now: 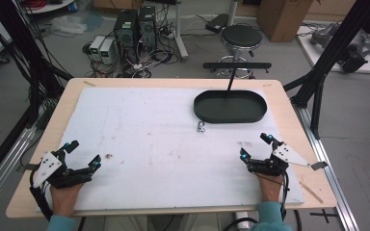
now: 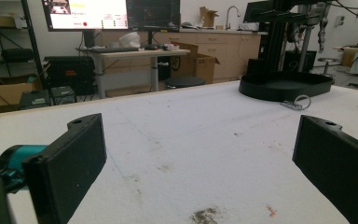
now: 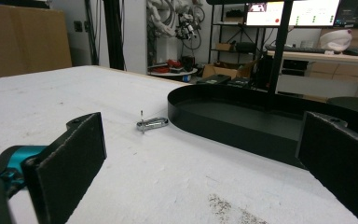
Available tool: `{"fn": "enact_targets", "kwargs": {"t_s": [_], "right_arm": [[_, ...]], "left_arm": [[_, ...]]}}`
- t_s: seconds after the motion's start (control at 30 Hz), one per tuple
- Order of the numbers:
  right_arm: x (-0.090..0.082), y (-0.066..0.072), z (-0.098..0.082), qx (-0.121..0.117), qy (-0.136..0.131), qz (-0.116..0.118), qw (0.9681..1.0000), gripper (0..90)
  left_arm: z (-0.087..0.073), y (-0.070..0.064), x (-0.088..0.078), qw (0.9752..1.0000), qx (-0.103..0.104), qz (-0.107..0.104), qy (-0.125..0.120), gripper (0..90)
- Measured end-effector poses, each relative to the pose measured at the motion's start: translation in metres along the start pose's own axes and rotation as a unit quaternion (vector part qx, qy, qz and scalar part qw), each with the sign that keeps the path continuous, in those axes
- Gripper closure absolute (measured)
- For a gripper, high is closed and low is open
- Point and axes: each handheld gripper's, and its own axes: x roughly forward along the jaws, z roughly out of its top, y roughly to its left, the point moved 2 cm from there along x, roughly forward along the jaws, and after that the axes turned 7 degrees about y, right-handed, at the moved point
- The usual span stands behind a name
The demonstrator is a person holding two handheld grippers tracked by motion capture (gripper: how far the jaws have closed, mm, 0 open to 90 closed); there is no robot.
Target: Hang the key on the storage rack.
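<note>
- Both tongs rest low at the near edge of the bench (image 1: 43, 130), well apart from each other and from everything else, so the work looks to be at its very start, with nothing picked up yet
- The left tongs (image 1: 83, 155) stand with jaws wide apart and nothing between them; in the left gripper view only bare white cover lies between the two black jaws
- The right tongs (image 1: 256, 146) are likewise spread wide and hold nothing; the right gripper view looks between the jaws toward the tray and the small metal piece
- The thing nearest to hand is a small metal clip (image 1: 201, 127), something like a ring or clasp, lying flat on the white cover just beside the near rim of the tray; its exact kind is too small to tell
- It also shows in the right gripper view (image 3: 152, 123), with a thin pin standing up at one end, and in the left gripper view (image 2: 297, 102) close to the tray wall
- The black oval tray (image 1: 207, 115) sits toward the far right of the bench; a thin dark post rises behind it
- As far as the views reach, nothing lies in the tray
- My guess at the next move: the right tongs, being closer, travel forward and left to the clip, come down over it with jaws straddling it, then pinch
- The clip is thin and lies flat, so the tips would need to meet the cover closely to catch it
</note>
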Motion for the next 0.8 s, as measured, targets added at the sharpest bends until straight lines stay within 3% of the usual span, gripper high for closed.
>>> {"fn": "enact_targets", "kwargs": {"t_s": [0.4,0.6,0.63,0.8], "right_arm": [[0.0002,0.0000,0.0003,-0.003,0.000,-0.001,1.0000,0.7],[0.0037,-0.0002,0.0016,-0.001,0.021,0.006,0.9998,0.7],[0.0061,-0.0004,0.0025,0.000,0.034,0.008,0.9994,0.7],[0.0088,-0.0028,0.0053,0.007,0.043,0.010,0.9990,0.7]], "left_arm": [[0.0001,0.0006,-0.0001,1.0000,-0.001,0.000,0.000,3.1],[0.0002,0.0009,0.0001,1.0000,-0.004,-0.001,0.001,3.1],[0.0001,0.0008,0.0001,1.0000,-0.004,-0.001,0.000,3.1],[0.0001,0.0008,0.0000,1.0000,0.000,-0.001,0.001,3.1]]}}
